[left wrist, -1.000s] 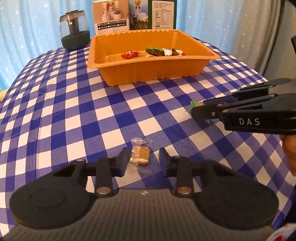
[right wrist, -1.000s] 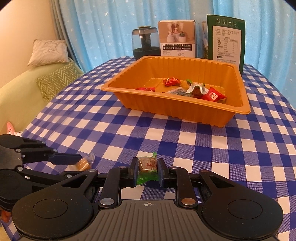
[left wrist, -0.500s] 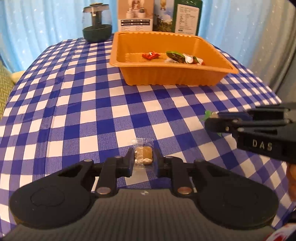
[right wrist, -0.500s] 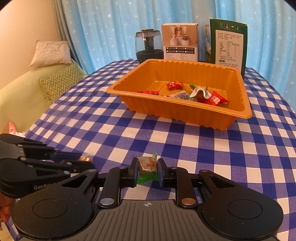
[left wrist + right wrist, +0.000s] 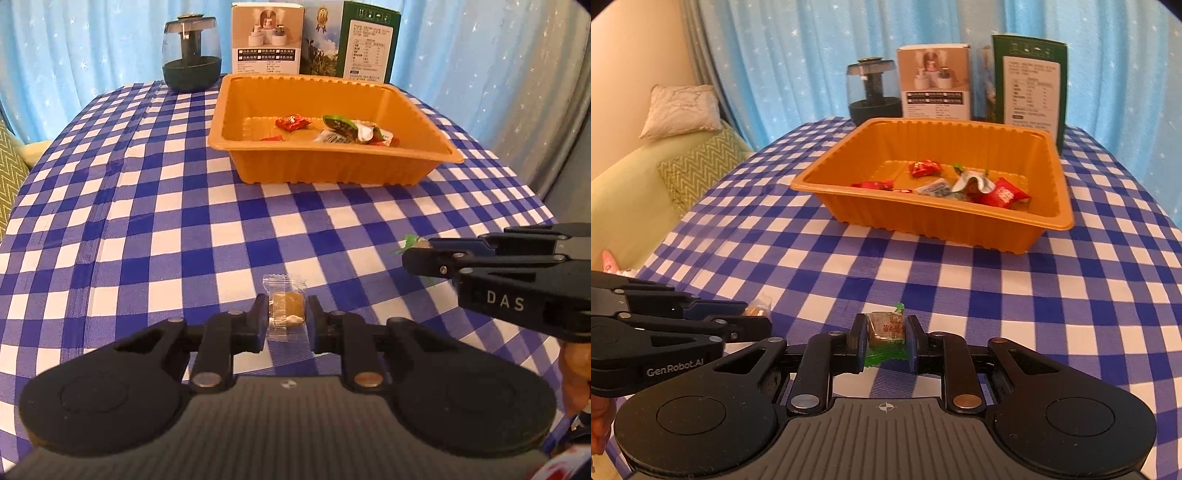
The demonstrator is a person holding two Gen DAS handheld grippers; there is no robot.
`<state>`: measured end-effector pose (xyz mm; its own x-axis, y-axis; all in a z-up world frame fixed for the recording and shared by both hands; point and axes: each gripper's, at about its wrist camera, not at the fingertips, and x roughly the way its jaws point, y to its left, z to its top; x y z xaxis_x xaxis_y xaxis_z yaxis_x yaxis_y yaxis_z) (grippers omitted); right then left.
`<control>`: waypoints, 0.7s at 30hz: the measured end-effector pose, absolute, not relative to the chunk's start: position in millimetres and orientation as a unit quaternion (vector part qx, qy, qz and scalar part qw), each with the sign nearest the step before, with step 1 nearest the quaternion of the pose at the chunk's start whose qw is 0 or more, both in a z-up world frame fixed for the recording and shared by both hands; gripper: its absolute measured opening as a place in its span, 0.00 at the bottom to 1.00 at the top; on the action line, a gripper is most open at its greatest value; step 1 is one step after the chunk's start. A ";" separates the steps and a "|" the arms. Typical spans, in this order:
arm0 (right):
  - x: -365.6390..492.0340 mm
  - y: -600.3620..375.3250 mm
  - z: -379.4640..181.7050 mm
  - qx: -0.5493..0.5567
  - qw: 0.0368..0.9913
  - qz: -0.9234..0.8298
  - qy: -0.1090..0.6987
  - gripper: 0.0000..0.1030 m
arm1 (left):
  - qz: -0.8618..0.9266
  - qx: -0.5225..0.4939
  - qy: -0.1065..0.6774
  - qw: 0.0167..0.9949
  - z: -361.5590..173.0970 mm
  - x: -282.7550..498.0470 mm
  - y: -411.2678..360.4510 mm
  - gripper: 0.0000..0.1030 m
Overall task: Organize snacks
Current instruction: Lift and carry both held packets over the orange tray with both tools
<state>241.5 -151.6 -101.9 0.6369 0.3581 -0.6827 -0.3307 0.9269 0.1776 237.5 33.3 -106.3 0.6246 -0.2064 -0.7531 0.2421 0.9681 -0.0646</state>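
Nearest the cameras, the left claw [image 5: 286, 320] is clamped on a clear-wrapped brown candy [image 5: 285, 309], and the right claw [image 5: 885, 341] is clamped on a green-wrapped candy [image 5: 885, 329], both low over the checked counter [image 5: 147, 229]. Farther back sits the orange tray [image 5: 923, 218] holding several wrapped snacks [image 5: 1004, 192]. Behind it stand a dark jar [image 5: 191, 55] and two boxes [image 5: 266, 38].

Home living room, sofa [image 5: 624, 199] with cushions [image 5: 681, 110], starry curtains [image 5: 798, 55]
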 end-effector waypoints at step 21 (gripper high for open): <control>246.0 -196.2 -57.4 0.041 0.919 0.145 0.363 0.21 | -0.160 0.025 0.374 0.913 -60.7 247.3 -5.9 0.18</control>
